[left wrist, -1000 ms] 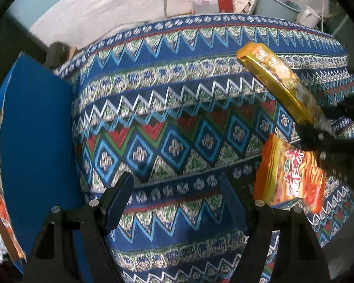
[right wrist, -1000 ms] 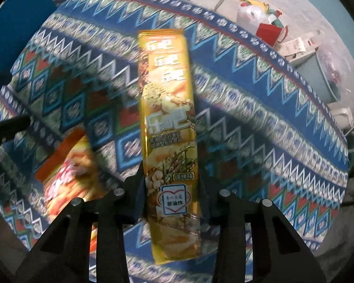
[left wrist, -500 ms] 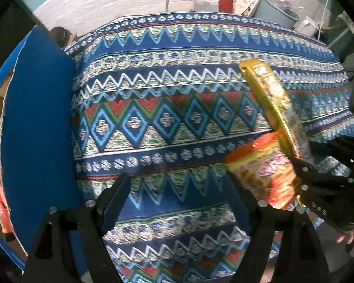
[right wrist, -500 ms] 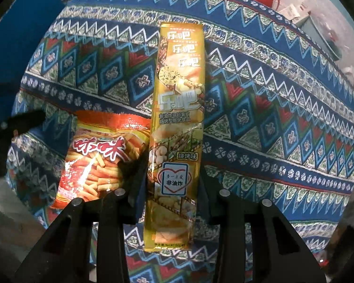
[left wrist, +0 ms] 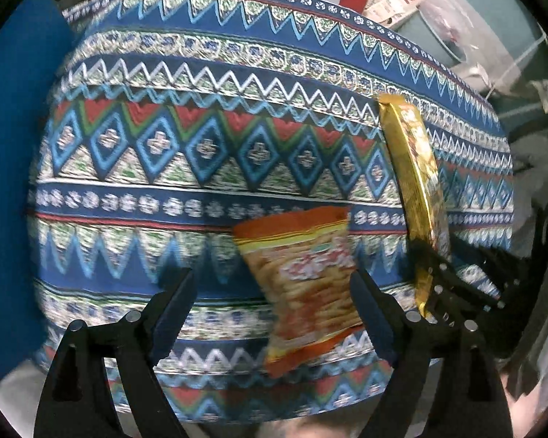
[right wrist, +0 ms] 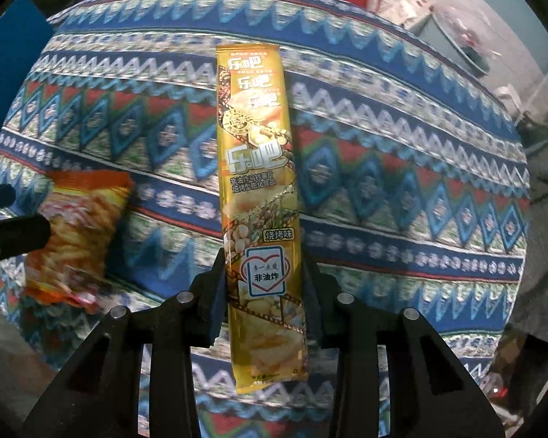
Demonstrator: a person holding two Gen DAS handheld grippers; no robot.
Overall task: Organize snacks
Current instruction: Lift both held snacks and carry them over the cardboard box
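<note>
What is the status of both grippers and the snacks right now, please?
Right gripper shut on yellow snack pack. Left gripper open, orange snack bag between its fingers. Nothing in the way.

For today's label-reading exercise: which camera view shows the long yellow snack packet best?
The right wrist view: the long yellow snack packet faces the camera, print legible, clamped in the right gripper. The left wrist view shows it nearly edge-on, at the right.
</note>
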